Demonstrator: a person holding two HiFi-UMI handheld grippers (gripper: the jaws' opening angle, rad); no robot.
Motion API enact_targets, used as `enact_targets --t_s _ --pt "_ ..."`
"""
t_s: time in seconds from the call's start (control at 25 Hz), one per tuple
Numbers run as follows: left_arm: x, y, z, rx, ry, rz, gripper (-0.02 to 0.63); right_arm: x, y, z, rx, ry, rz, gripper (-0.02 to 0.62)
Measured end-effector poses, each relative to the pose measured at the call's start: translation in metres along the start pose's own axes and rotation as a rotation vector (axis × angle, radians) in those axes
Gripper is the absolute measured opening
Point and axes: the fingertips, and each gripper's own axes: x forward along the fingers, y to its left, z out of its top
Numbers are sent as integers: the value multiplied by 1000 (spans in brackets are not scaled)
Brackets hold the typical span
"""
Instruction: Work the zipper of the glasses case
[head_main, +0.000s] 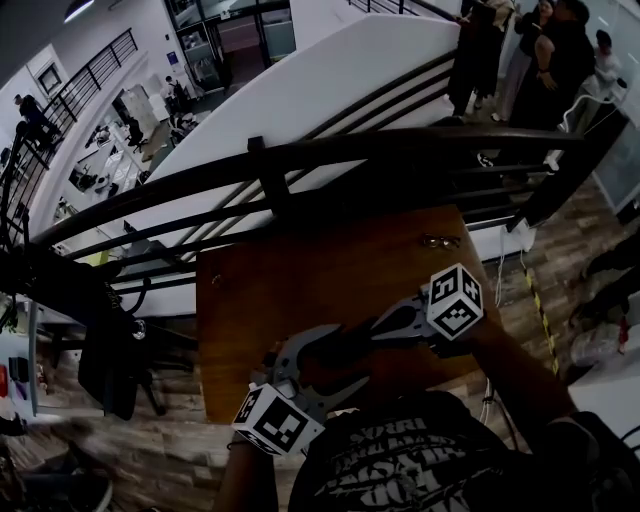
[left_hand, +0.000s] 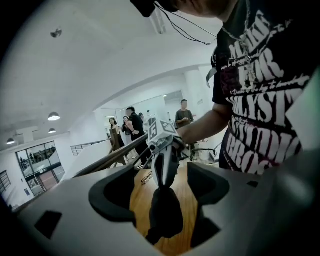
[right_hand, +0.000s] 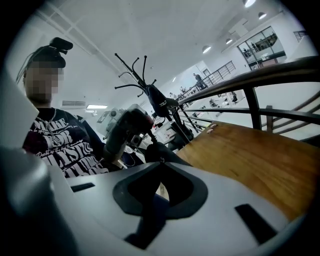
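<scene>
I have both tools over the near edge of the wooden table (head_main: 300, 275), close to my own body, so there is little room behind them. My right gripper (right_hand: 161, 162) is pinched tight on the top end of the dark glasses case (left_hand: 164, 215), which hangs down from its tip clear of the table top. I cannot tell whether the jaws have the zipper pull itself or just the fabric beside it.

My left gripper (head_main: 345, 358) stands wide, one jaw on each side of the hanging case, and neither pad touches it.

Ahead the table is mostly bare. A pair of glasses (head_main: 440, 241) lies near the far right edge, well apart from the case. The dark railing (head_main: 300, 150) runs just beyond the far edge, with a lower floor past it.
</scene>
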Motion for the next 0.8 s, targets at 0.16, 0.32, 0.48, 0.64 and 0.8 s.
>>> enact_targets --t_s 0.16,0.32,0.48,0.64,0.8 --pt "7 -3 -14 3 67 -40 318 1 1 -2 7 -4 -7 17" --pt "24 -14 -62 -7 232 -91 330 2 7 1 0 -11 4 17" --pt "40 -14 -83 -25 281 -63 330 1 15 7 -16 -35 12 -2" --pt "60 -19 -88 -60 256 -80 330 -2 17 9 -19 -41 10 -2" --pt "80 -29 -107 -57 281 -93 330 3 2 -7 3 -22 -23 -2"
